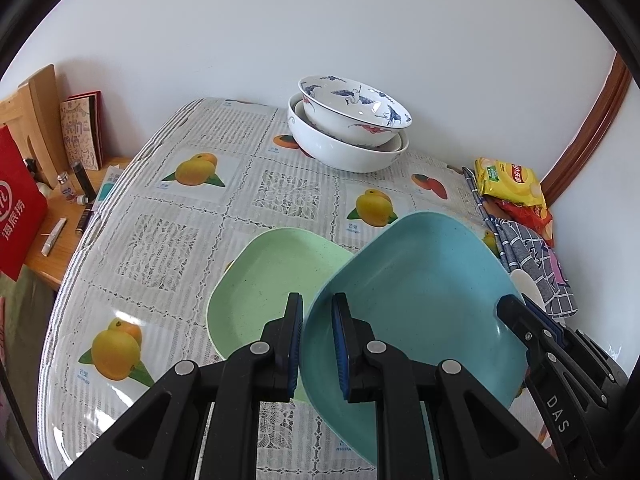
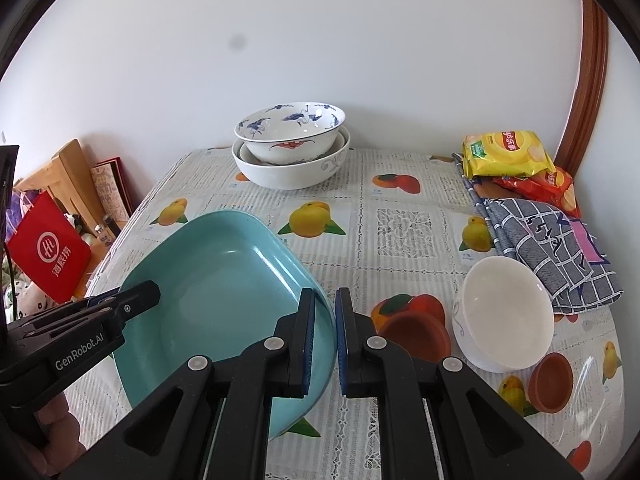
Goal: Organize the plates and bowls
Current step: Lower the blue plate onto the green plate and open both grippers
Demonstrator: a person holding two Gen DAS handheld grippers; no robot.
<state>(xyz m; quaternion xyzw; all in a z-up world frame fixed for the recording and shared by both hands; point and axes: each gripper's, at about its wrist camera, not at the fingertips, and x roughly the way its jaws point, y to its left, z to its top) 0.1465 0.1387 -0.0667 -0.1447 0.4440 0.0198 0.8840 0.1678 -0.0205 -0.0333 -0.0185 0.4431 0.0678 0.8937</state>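
Both my grippers clamp the teal plate (image 1: pixel 420 300), stacking step.
Left gripper (image 1: pixel 318 344) and right gripper (image 2: pixel 325 340) pinch opposite rims; next I lower it squarely onto the green plate (image 1: pixel 264 280).

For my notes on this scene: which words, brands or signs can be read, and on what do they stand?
"DAS": right gripper.
"GenRobot.AI": left gripper.
"海底捞": red bag.
Yellow snack packet: brand too blurred.
Tablecloth fruit captions: too small.
Booklet: unreadable lettering.

Matt, speckled plastic blue plate (image 2: pixel 224 280) and green plate (image 1: pixel 260 280); glossy glazed china bowls (image 1: pixel 352 128); shiny plastic-covered tablecloth (image 2: pixel 400 232); woven checked cloth (image 2: pixel 548 240).
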